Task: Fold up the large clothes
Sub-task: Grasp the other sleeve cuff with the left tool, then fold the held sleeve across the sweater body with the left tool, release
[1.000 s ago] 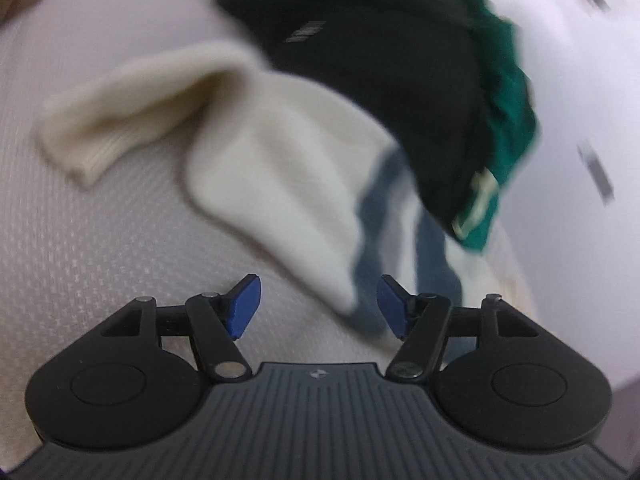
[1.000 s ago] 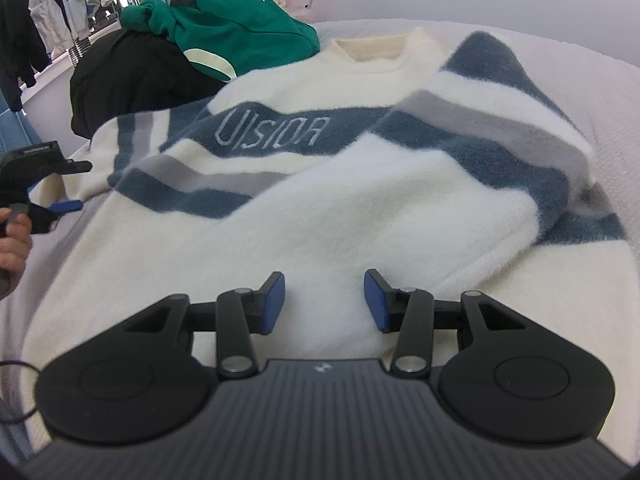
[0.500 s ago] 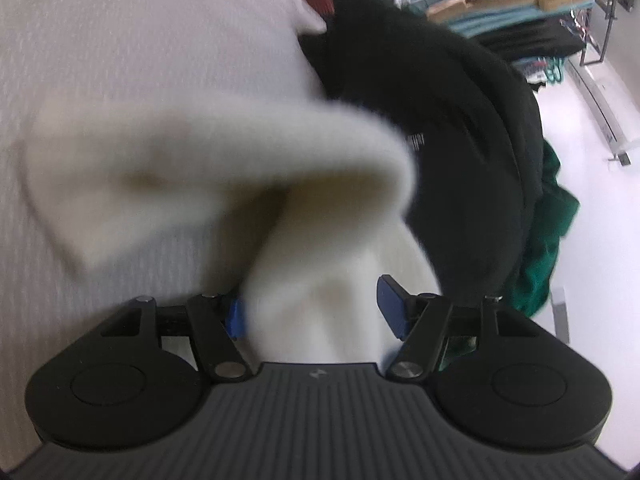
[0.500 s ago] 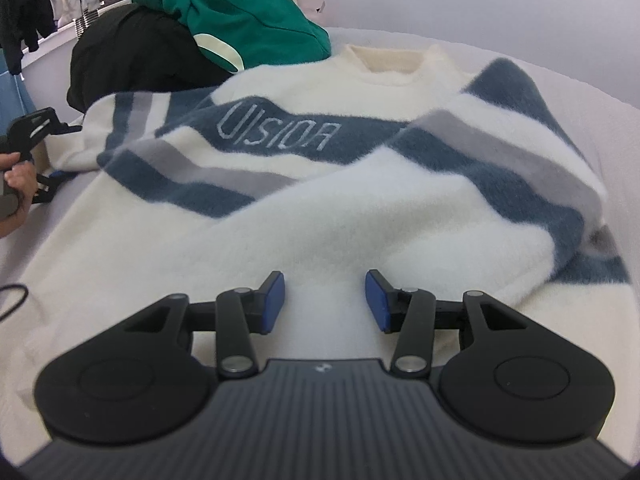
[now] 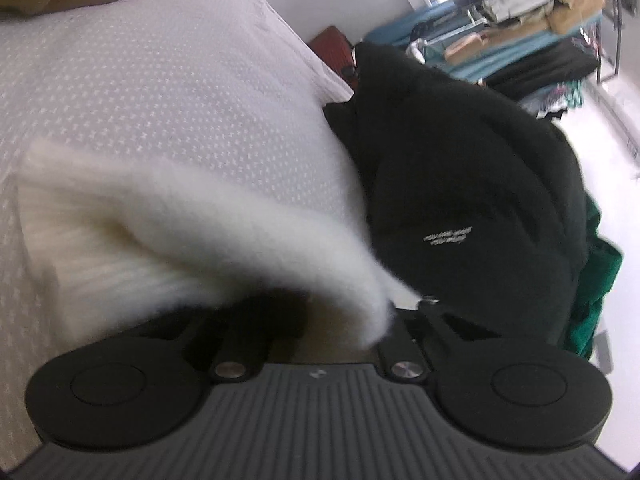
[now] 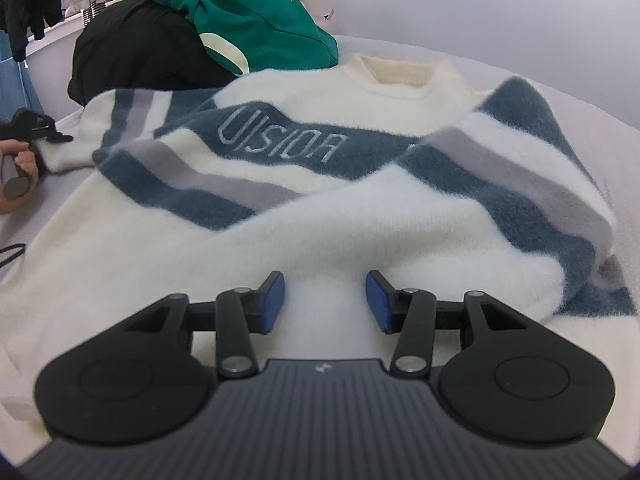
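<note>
Left gripper (image 5: 320, 316) is buried under the cream sleeve (image 5: 192, 236), which drapes over both of its fingers; whether they pinch it, I cannot tell. Just beyond it to the right sits a black garment (image 5: 460, 184) on the white bed (image 5: 140, 92). Right gripper (image 6: 325, 303) hovers with fingers spread over the sweater (image 6: 320, 208), which lies flat ahead, collar at the far end. A green garment (image 6: 256, 28) lies far left.

Cream sweater (image 6: 360, 216) banded blue and grey; black garment (image 6: 136, 48); green garment (image 6: 256, 28); white dotted bedcover (image 5: 160, 92).
</note>
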A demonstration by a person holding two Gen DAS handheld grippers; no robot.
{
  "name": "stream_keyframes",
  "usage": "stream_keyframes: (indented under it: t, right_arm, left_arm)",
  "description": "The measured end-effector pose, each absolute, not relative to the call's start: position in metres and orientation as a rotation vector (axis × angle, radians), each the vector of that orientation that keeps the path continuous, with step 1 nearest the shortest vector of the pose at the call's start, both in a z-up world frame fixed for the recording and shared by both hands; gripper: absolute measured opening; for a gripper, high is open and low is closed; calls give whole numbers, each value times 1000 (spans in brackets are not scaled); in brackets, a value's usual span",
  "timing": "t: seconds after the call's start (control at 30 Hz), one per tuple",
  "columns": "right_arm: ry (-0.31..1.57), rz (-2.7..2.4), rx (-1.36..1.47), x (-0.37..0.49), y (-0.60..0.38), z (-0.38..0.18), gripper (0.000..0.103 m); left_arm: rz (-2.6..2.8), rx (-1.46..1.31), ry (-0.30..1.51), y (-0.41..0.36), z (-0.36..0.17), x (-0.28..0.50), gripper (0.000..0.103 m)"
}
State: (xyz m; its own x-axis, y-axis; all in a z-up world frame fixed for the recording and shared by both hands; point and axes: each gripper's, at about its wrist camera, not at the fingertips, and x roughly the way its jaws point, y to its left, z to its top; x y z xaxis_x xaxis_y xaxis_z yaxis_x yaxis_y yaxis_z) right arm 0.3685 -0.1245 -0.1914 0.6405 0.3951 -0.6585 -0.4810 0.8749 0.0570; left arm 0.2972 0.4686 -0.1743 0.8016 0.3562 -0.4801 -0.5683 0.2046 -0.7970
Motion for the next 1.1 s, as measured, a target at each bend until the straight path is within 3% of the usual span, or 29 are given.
stream_keyframes:
  t: [0.4, 0.73, 0.93, 1.1]
  right_arm:
    - [714, 508, -114, 370, -127, -188, 48]
    - [637, 445, -45, 366, -154, -163, 48]
    - [585, 378, 67, 356, -193, -134, 48]
    - [508, 338, 117, 345, -224, -116, 48]
  left_arm:
    - [537, -688, 199, 385, -59, 289, 8]
    - [255, -285, 246, 218, 43, 322, 8]
    - [97, -50, 302, 94, 62, 345, 9]
    - [-42, 50, 387, -1, 38, 353, 9]
